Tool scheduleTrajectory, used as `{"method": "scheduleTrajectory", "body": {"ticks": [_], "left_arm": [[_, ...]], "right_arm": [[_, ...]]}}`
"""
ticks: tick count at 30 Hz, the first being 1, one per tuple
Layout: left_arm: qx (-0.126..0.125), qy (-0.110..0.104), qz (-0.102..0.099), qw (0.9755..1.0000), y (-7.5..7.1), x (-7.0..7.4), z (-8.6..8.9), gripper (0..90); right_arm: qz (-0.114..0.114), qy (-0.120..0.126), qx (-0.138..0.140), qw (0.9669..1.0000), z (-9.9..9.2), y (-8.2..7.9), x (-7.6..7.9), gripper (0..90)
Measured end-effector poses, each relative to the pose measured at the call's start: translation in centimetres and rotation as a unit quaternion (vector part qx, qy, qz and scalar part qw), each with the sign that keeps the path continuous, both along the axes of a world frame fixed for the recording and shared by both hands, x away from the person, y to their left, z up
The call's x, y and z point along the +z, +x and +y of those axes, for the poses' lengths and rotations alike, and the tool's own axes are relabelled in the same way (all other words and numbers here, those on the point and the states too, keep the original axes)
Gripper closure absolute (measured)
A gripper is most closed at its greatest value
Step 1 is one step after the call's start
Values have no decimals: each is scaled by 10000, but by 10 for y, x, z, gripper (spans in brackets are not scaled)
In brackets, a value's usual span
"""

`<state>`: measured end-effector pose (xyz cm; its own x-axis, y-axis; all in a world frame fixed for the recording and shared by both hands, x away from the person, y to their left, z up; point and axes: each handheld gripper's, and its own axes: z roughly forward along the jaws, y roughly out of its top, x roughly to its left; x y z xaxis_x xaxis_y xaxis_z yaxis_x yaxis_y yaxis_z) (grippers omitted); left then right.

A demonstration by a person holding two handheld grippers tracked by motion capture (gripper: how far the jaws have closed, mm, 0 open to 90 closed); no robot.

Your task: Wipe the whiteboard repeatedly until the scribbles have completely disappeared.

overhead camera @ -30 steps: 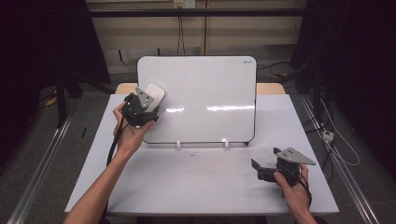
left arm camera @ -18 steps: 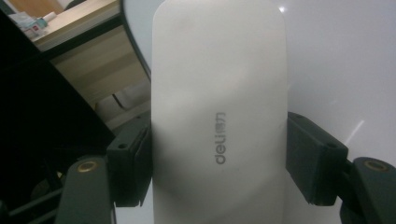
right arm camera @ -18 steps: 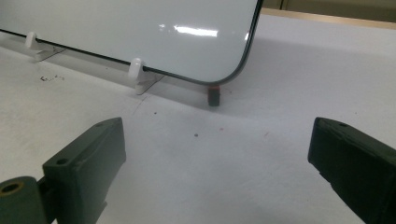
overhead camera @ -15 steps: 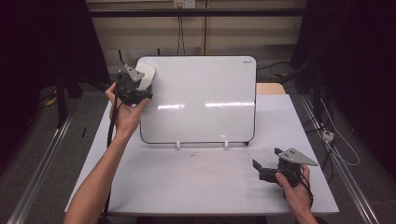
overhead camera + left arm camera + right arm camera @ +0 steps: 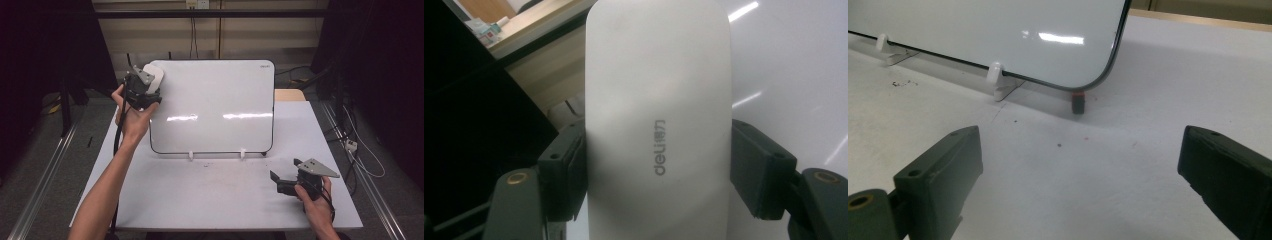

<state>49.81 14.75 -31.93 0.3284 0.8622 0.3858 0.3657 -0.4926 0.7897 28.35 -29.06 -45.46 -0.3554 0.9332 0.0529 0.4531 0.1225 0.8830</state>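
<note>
White surface (image 5: 210, 200), dark room. Left gripper (image 5: 150, 82) clamps eraser (image 5: 659, 125) at whiteboard's (image 5: 220, 100) upper-left corner, positioned for wiping. Right gripper (image 5: 287, 180) idles wide open, lower right, clear of the stroke.

a white, oblong whiteboard eraser (image 5: 658, 125) with rounded ends and a smooth plastic back carrying small grey "deli" lettering. it is held off the surface, clamped across its width, with its long axis running up toward twelve o'clock in the left gripper view. in the high view the eraser (image 5: 153, 76) sits at the whiteboard's (image 5: 215, 105) upper left corner, about ten o'clock on the upright, glossy white board.
</note>
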Motion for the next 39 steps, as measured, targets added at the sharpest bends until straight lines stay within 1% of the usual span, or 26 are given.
{"method": "scheduleTrajectory", "body": {"ticks": [2, 4, 5, 6, 8, 10, 15, 18, 20, 22, 24, 26, 29, 30, 34, 39], "left_arm": [[-102, 54, 31, 9999, -6, -7, -2, 312], [-196, -13, 51, 9998, -12, -11, -1, 312], [-220, -55, 20, 9997, -14, -12, 0, 312], [-238, -81, 40, 9997, -16, -11, 1, 312], [-251, -139, 76, 9996, -13, -10, 3, 313], [-198, -153, 65, 9997, -10, -7, 4, 313], [-25, -262, 20, 9997, 0, 7, 6, 313], [21, -339, 22, 9994, 7, 15, 5, 312], [37, -337, 28, 9994, 11, 19, 2, 313], [21, -409, 30, 9992, 14, 23, 0, 312], [-6, -437, 51, 9990, 16, 24, -3, 312], [-3, -420, 47, 9991, 17, 23, -3, 312], [-89, -259, 35, 9996, 15, 23, -6, 312], [-134, -239, 49, 9996, 15, 23, -7, 312], [-232, -187, 40, 9995, 15, 21, -11, 312], [-383, -140, -31, 9992, 14, 20, -15, 312]], "right_arm": [[8, 7, -6, 10000, 0, 0, 0, 42], [-1, 4, 2, 10000, 0, 0, 0, 43], [-1, 9, 2, 10000, 0, -1, 0, 42], [0, 10, 3, 10000, 0, -1, 0, 42], [15, 20, -13, 10000, 0, 0, 0, 43], [8, 8, -7, 10000, 0, 0, 0, 42], [10, 4, -12, 10000, -1, 1, 0, 42], [5, 1, 0, 10000, 0, 0, 0, 42], [21, 8, -1, 10000, 0, 0, 0, 42], [16, 10, -4, 10000, 0, 1, 0, 42], [12, 9, -5, 10000, 0, 1, 0, 43], [7, 4, 5, 10000, 0, 1, 0, 42], [17, 13, 0, 10000, 0, 1, 0, 43], [17, 12, -7, 10000, 0, 1, -1, 43], [14, -8, 16, 10000, 1, 1, 0, 42], [26, -5, 10, 10000, 1, 2, -1, 43]]}}
